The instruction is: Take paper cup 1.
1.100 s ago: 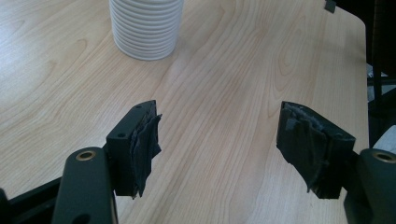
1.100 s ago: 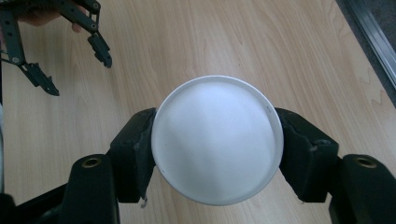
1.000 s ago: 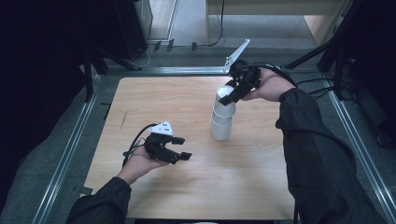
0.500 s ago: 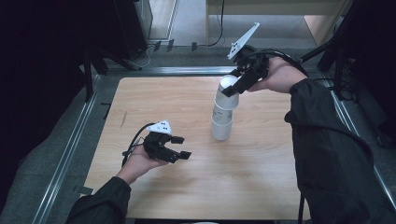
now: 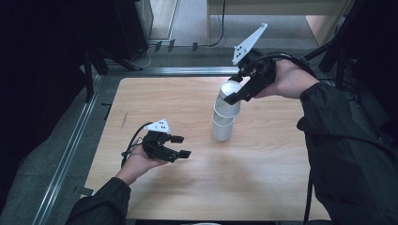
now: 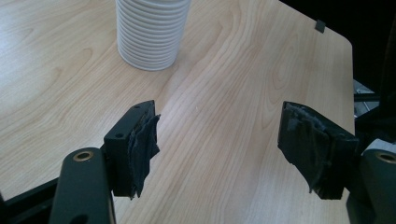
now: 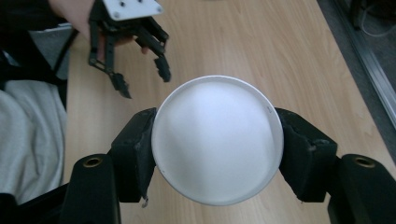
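**Cup stack, top cup gripped by R gripper; L gripper idle**

Item 1 – top cup (image 5: pixel 230 89): white, ribbed-wall type. Clamped at the rim by R gripper (image 5: pixel 234 95), one jaw on each side. High view: cup raised and tilted, its lower part still nested in the cup beneath. R gripper view: cup (image 7: pixel 217 139) seen mouth-on, round white opening between the two black pads, both pressing on the rim.

Item 2 – cup stack (image 5: pixel 222 123): white, upright on table (image 5: pixel 263 178), approx. centre, a little toward the far edge. L gripper view: ribbed base of stack (image 6: pixel 150 35) standing on the wood ahead of the jaws, well apart from them.

Item 3 – R gripper: held in the person's right hand (image 5: pixel 286 79), reaching in from the right side. Grey three-cornered plate on top, cable looping back over the hand. Dark sleeve behind.

Item 4 – L gripper (image 5: pixel 180 146): in the person's left hand, low over the table's near-left area, well apart from the stack. Jaws stand apart w/ nothing between them; L gripper view gives bare wood in the gap, taped pads frayed. Also seen far-off in R gripper view (image 7: pixel 142 80), jaws pointing down.

Item 5 – table: light wood-grain top, rounded corners, metal rails along the sides.
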A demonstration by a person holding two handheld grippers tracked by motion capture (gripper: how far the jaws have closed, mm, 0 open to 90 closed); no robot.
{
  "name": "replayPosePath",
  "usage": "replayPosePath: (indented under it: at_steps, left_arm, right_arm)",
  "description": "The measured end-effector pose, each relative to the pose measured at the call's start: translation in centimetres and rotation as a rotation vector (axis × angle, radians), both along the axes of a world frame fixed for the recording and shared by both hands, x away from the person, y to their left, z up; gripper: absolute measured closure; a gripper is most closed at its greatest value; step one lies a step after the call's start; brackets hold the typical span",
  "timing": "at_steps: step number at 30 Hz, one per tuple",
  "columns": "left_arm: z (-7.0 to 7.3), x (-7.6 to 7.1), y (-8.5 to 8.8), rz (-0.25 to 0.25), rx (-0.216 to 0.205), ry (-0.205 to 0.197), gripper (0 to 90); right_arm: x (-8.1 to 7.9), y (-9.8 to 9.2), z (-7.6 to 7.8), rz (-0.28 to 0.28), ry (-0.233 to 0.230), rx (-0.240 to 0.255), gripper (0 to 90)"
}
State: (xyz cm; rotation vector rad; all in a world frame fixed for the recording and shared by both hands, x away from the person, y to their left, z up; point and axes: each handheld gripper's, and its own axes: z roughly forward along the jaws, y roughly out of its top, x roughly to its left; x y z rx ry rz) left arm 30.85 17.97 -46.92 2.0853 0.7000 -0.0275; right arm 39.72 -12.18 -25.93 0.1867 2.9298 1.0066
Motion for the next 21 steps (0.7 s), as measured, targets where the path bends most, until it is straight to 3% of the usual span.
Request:
replayPosePath:
  at_steps: [8, 11, 21]
  left_arm:
    - [0.1, 0.0, 0.0, 0.005, -0.011, 0.000, 25.7]
    - [0.2, 0.0, 0.1, 0.007, -0.018, -0.007, 24.9]
    - [0.4, 0.0, 0.2, 0.013, -0.033, -0.021, 20.2]
  right_arm:
    - [-1.8, 0.5, -2.7, 0.064, 0.033, 0.022, 35.4]
    - [-1.9, 0.4, -3.9, 0.081, 0.072, 0.051, 35.4]
    - [-2.6, 0.1, -7.6, 0.087, 0.094, 0.119, 35.6]
